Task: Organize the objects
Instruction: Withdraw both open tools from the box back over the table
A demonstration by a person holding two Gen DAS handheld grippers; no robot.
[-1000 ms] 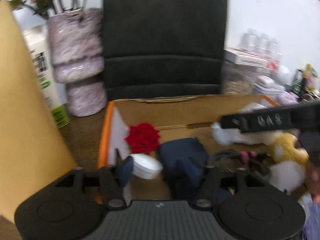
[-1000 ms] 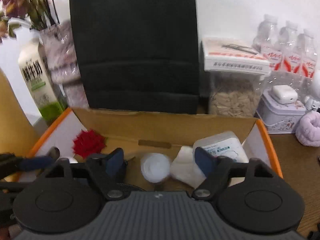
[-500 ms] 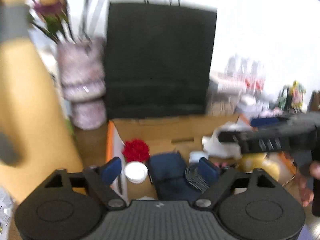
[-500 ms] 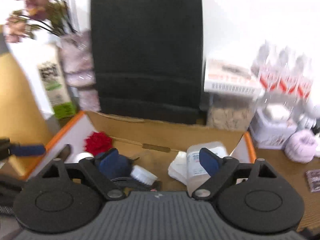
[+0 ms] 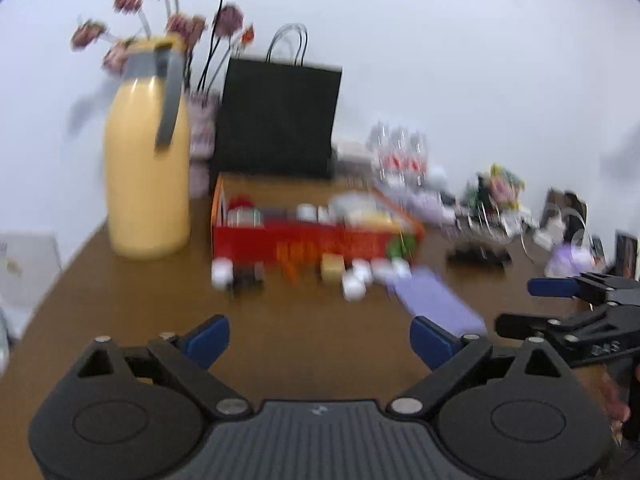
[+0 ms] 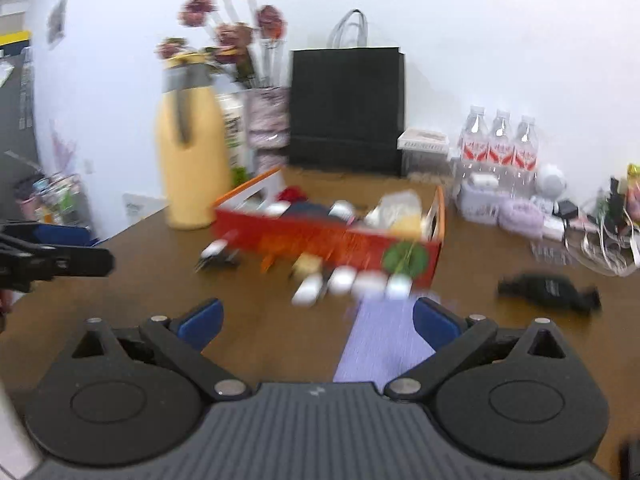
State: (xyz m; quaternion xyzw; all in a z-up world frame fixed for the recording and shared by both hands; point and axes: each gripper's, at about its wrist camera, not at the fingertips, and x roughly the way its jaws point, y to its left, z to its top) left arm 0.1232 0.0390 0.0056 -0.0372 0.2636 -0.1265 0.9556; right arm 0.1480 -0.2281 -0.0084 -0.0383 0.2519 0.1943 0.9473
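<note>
An orange-red cardboard box (image 5: 316, 242) (image 6: 328, 236) stands on the brown table (image 5: 120, 304), filled with several small items. In front of it lie several small white and dark pieces (image 5: 354, 280) (image 6: 340, 282) and a flat lilac item (image 5: 436, 302) (image 6: 380, 340). My left gripper (image 5: 320, 338) hovers well short of the box, its jaws opening with only bare table between them. My right gripper (image 6: 318, 322) also has its jaws opening. The lilac item lies on the table under its right finger, not gripped. Each gripper shows at the edge of the other's view. Both views are blurred.
A tall yellow jug (image 5: 146, 168) stands left of the box, with a black paper bag (image 5: 276, 120) and a flower vase (image 6: 266, 120) behind. Water bottles (image 6: 498, 140), tins and clutter fill the right back. A black item (image 6: 548, 286) lies at the right.
Both grippers have drawn far back from over the box, which now shows its front from a distance. Both sets of jaws have widened, and nothing was carried out.
</note>
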